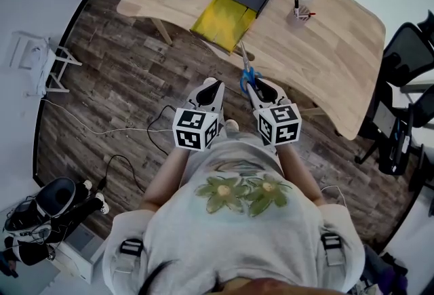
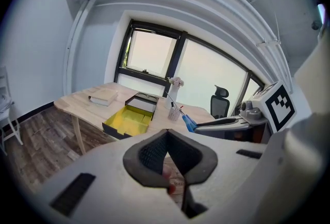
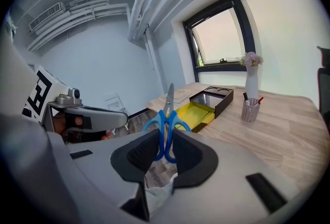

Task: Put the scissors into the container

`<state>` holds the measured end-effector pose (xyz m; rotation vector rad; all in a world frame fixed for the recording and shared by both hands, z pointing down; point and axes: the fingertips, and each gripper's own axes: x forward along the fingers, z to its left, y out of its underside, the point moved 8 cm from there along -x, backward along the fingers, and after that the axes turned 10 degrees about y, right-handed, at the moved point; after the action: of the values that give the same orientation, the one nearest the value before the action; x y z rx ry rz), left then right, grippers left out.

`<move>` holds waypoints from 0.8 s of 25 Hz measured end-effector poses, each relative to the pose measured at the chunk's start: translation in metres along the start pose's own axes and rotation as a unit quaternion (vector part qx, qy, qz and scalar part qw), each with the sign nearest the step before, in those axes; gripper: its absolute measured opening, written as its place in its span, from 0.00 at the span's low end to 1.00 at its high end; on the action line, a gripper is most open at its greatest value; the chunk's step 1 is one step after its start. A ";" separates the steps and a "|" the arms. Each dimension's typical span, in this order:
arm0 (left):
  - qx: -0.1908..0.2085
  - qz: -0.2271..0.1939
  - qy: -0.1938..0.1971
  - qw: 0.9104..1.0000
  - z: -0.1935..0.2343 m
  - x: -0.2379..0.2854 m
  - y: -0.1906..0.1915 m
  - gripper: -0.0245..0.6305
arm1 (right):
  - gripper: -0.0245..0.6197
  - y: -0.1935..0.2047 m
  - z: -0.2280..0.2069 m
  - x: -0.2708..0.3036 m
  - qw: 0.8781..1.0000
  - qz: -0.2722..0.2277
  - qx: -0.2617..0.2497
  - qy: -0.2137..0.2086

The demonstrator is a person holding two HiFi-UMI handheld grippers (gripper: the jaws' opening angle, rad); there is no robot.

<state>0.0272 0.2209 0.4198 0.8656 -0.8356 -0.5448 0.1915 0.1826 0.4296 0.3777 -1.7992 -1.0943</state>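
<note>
Only the right gripper view shows the grip: the right gripper [image 3: 165, 152] has its jaws half closed on the steel scissors with blue plastic handles [image 3: 166, 120]. The blades point ahead, toward the open yellow container with a black lid [image 3: 198, 110]. The head view shows both grippers held before the person's body, short of the light wooden table [image 1: 325, 49]. The left gripper [image 2: 167, 158] has its jaws together, holding nothing.

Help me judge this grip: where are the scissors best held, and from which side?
Grip the scissors by the blue handle loops, from the handle end, as the right gripper does: its pads clamp both loops, and the closed blades point ahead toward the yellow container.
</note>
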 end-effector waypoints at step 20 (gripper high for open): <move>0.003 0.004 0.017 1.000 0.067 0.063 -0.060 0.04 | 0.16 -0.062 -0.028 0.076 1.000 0.002 -0.004 0.014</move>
<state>0.0038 0.1136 0.4209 0.8745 -0.8100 -0.5202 0.1654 0.0836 0.4263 0.3829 -1.7699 -1.0875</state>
